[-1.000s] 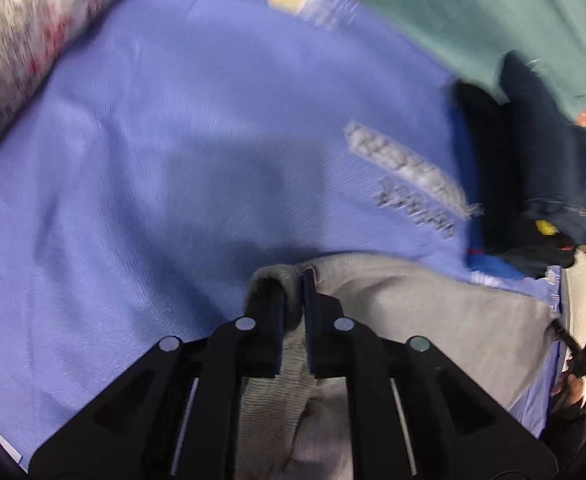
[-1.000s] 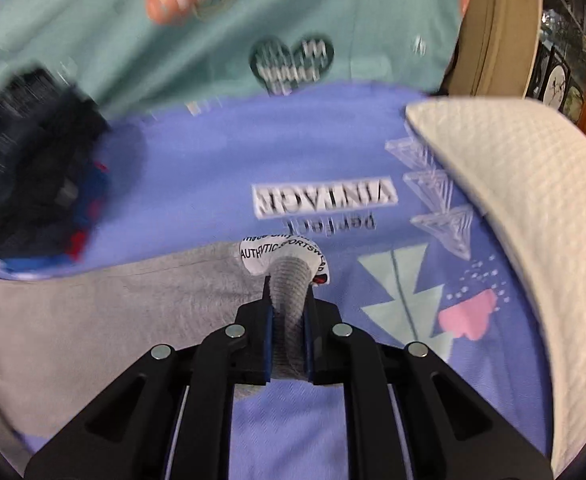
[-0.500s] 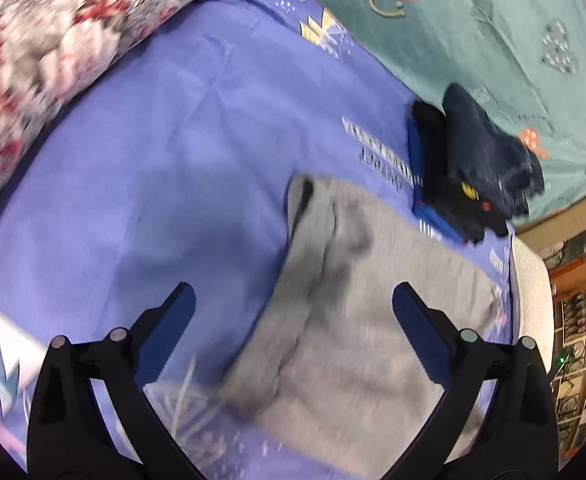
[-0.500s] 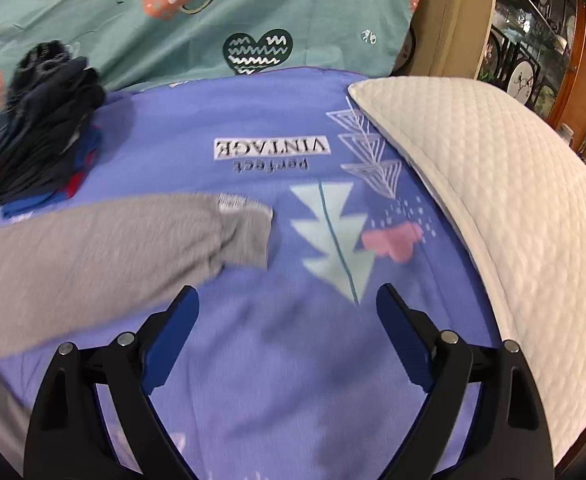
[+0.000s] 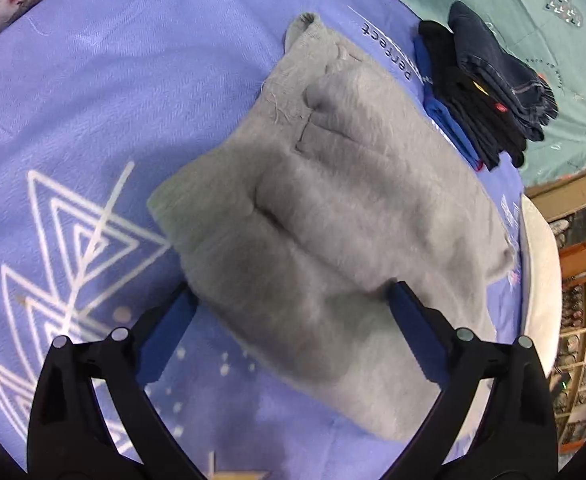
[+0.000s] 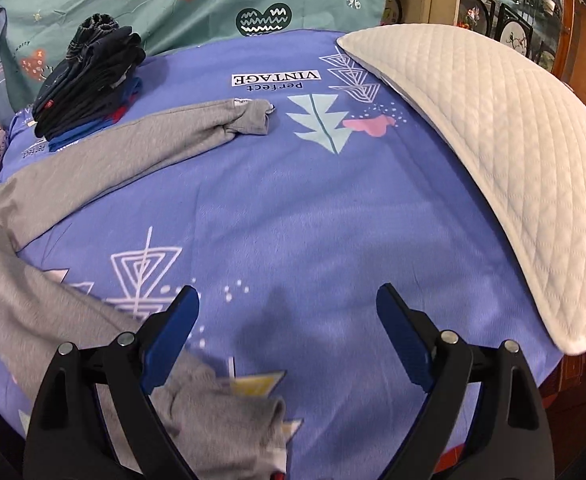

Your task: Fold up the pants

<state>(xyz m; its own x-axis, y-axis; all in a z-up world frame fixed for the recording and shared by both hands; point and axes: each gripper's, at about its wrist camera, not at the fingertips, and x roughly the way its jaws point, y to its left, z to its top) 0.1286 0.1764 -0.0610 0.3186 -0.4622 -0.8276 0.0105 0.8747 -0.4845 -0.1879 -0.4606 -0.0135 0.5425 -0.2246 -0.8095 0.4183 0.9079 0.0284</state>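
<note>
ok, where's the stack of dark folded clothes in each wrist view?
Left wrist: stack of dark folded clothes, upper right, beyond the grey sweatpants.
Right wrist: upper left, past the grey leg.
Shared landmark: "perfect" print on the blue bedsheet, next to the stack.

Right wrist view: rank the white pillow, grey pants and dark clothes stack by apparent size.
1-2. grey pants and white pillow: similar, and the pants run out of frame, so unranked.
3. dark clothes stack: clearly smallest, though farthest away.
</note>
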